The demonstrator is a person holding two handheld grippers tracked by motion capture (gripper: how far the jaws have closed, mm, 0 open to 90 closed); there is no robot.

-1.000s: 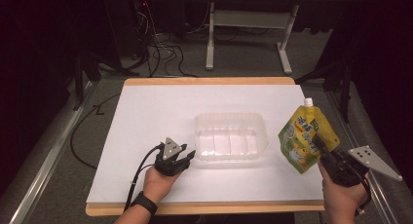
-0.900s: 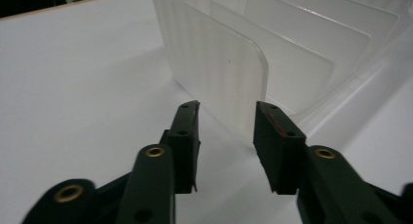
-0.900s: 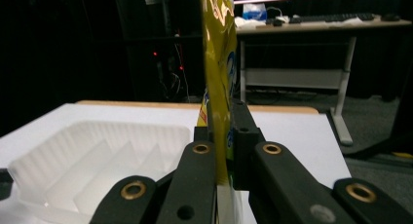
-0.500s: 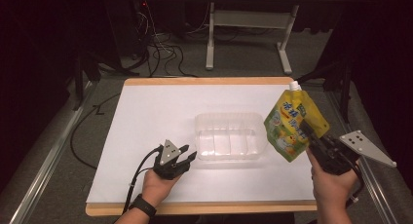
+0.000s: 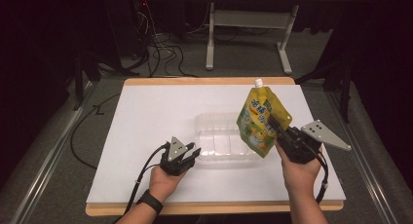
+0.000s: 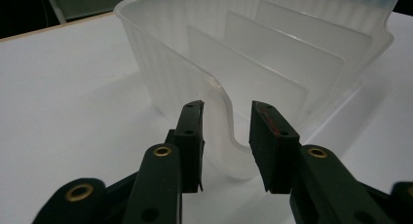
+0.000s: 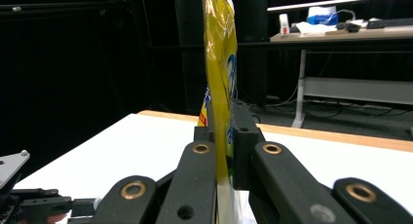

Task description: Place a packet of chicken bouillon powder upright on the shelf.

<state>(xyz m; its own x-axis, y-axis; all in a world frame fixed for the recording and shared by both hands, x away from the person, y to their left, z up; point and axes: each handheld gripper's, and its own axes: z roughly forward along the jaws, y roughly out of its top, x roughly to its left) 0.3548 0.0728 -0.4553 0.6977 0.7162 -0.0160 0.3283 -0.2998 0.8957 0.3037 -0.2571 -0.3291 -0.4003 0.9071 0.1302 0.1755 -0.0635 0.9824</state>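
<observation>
A clear plastic tray (image 5: 221, 139) with upright dividers sits near the middle of the white table (image 5: 146, 117), toward the near edge. The left gripper (image 6: 226, 136) has its jaws apart astride the tray's near wall. The right gripper (image 7: 223, 151) is clamped on a yellow drink pouch (image 5: 260, 119), held upright above the tray's right end.

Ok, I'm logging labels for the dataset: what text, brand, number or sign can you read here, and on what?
Yellow pouch, held in the right gripper: blue and green print on its front, too blurred to read.
Clear plastic container: no markings.
Left gripper: no markings.
Nothing legible anywhere.
</observation>
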